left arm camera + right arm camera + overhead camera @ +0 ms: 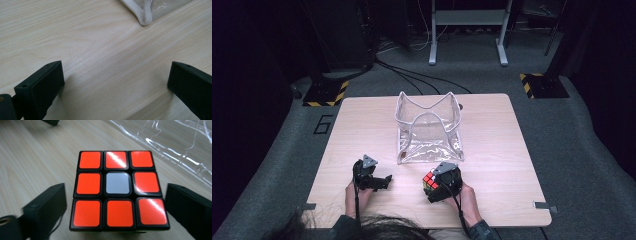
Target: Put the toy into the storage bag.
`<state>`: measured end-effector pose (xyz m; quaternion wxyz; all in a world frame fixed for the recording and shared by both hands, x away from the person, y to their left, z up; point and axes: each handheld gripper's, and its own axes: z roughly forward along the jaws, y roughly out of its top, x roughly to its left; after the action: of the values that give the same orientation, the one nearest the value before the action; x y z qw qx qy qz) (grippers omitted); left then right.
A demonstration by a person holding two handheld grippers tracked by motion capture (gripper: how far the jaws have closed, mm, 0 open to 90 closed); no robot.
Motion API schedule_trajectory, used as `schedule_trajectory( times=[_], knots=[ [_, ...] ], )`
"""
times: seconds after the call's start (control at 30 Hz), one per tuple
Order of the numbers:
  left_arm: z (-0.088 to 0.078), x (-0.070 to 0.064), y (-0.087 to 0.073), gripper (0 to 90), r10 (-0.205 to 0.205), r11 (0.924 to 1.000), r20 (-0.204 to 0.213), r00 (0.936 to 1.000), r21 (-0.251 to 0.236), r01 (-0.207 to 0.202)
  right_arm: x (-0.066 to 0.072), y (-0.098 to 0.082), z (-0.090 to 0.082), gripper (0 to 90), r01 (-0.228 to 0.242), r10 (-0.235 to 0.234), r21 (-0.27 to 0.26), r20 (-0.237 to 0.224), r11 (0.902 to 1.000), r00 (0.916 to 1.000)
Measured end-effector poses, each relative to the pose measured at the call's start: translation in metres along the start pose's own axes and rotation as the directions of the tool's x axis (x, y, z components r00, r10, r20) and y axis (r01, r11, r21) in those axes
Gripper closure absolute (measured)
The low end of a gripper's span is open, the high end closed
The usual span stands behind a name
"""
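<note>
Your right tool straddles the black-bodied puzzle cube with orange-red stickers and one grey centre square. In the right gripper view the cube sits between the two black jaws, with a thin strip of worktop showing on each side, so the pads do not press on it: the tool is released, with the cube inside its span but not gripped. In the high view that same tool sits in your right hand near the front edge of the pale wooden worktop, and the cube shows its red face at the tool's left side, resting on the wood.

Just beyond the cube stands the clear plastic pouch with white piping along its edges, open at the top and upright in the middle of the worktop. It is near the cube but not touching it.

Your left tool lies low over the wood to the left of the cube, well apart from it. In the left gripper view its jaws stand wide with bare wood between them: released and empty. One white-piped corner of the pouch shows at the top of that view.
</note>
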<state>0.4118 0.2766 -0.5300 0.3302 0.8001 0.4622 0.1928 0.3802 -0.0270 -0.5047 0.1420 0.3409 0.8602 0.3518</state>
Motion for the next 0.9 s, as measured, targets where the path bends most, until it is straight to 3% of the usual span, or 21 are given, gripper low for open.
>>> schedule_trajectory(
  times=[0.1, 0.2, 0.33, 0.73, 0.9],
  knots=[
    [0.0, 0.0, 0.0, 0.4, 0.0, 1.0, 0.0, 1.0, 0.0, 0.0, 0.0, -0.0004, -0.0008, 17.1, -0.016, 0.016, -0.005, 0.003, 0.9999, 0.9999],
    [0.0, -0.0002, 0.0, 0.4, 0.0, 1.0, -0.001, 1.0, 0.0, 0.0, -0.0004, -0.0013, 0.0009, 23.9, 0.019, -0.019, 0.007, 0.014, 0.9998, 0.9997],
    [0.0, -0.0002, 0.0, 0.5, 0.0, 1.0, -0.001, 1.0, -0.001, 0.0, -0.0003, -0.0039, 0.0023, 32.4, 0.01, -0.01, 0.03, 0.002, 0.9995, 0.9999],
    [0.0, -0.0003, -0.0001, 0.5, -0.003, 1.0, -0.001, 1.0, -0.001, 0.003, -0.0002, -0.0048, 0.0006, 33.0, 0.023, -0.023, 0.015, 0.004, 0.9996, 0.9997],
    [0.0, -0.0001, 0.0, 0.5, -0.001, 1.0, 0.0, 1.0, 0.0, 0.001, -0.0025, -0.0042, -0.005, 33.0, -0.004, 0.004, -0.004, -0.013, 1.0, 0.9999]
  ],
)
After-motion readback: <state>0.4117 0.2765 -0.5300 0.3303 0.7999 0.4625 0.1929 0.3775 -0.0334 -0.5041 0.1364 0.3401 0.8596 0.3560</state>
